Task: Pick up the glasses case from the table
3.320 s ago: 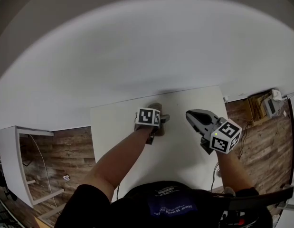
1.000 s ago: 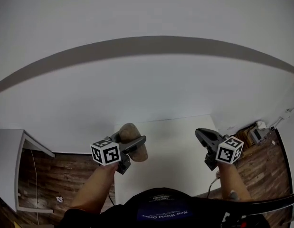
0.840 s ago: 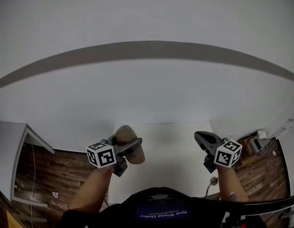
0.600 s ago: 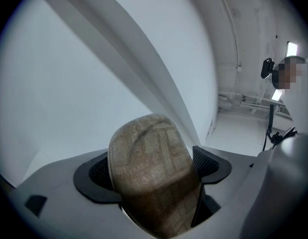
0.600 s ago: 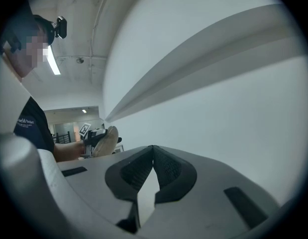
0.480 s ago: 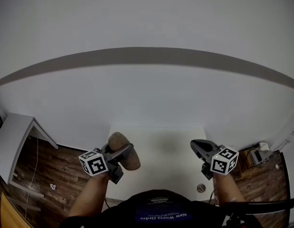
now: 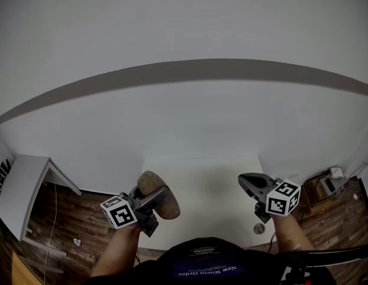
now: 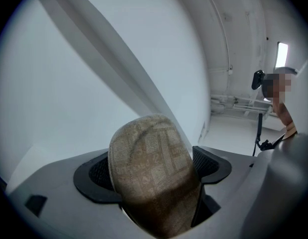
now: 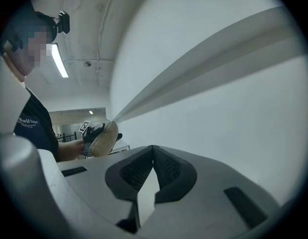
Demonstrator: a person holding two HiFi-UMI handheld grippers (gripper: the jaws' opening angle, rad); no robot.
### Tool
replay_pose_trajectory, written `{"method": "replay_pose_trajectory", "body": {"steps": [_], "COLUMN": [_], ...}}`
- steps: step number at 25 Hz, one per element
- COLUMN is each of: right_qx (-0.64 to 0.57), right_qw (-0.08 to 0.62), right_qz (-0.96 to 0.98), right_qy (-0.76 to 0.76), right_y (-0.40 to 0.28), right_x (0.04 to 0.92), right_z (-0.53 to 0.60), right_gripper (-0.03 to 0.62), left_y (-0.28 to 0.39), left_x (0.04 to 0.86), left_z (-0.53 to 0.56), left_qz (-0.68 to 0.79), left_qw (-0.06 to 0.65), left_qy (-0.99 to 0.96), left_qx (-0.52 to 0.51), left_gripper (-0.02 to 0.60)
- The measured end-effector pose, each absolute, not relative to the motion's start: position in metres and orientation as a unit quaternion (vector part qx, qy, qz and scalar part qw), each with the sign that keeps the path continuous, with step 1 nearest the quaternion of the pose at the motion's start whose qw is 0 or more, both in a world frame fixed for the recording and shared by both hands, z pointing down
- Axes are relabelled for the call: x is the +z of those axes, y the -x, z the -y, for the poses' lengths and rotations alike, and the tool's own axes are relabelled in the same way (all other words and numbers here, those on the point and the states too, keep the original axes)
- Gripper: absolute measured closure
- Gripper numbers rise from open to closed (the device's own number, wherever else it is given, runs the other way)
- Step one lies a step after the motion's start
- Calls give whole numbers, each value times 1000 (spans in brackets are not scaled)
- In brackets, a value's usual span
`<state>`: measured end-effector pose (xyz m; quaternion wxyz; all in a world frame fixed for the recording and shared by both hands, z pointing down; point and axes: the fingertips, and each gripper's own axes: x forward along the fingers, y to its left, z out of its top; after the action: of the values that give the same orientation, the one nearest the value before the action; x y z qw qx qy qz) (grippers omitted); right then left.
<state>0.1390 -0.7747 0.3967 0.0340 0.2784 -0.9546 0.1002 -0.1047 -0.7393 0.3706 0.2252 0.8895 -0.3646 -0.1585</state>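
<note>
The glasses case (image 7: 156,193) is a tan, oval woven case, held in the air at the left of the white table (image 7: 213,183). My left gripper (image 7: 150,198) is shut on it; in the left gripper view the case (image 8: 154,168) fills the gap between both black pads and sticks out past them. My right gripper (image 7: 246,181) hovers over the table's right side with its jaws together and nothing in them. In the right gripper view its tips (image 9: 153,153) meet, and the case (image 9: 104,138) shows far off at the left.
A white wall rises behind the table. Wood floor lies on both sides, with a white shelf unit (image 7: 20,189) at the left and cables and a small device (image 7: 327,186) at the right. A person (image 8: 280,98) stands in the background.
The left gripper has carried the case up off the table and toward the left. The right gripper has drawn back slightly. The head view has tipped upward, showing more wall.
</note>
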Motion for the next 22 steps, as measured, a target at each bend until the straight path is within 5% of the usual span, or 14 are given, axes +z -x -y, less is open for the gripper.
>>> {"method": "replay_pose_trajectory", "body": {"steps": [11, 22], "right_qx": [115, 87], "right_qw": [-5, 14], "right_qz": [946, 948], "right_qy": [-304, -305], "right_y": [-72, -61], "right_x": [381, 372], "right_z": [751, 764], "right_gripper": [594, 594], "left_y": [185, 194], "left_x": [365, 362], "left_z": [726, 729], "left_qz": [340, 332], "left_qw": [216, 218], "left_qy": [-901, -901], "left_qx": [-160, -174], "left_gripper": [117, 120]}}
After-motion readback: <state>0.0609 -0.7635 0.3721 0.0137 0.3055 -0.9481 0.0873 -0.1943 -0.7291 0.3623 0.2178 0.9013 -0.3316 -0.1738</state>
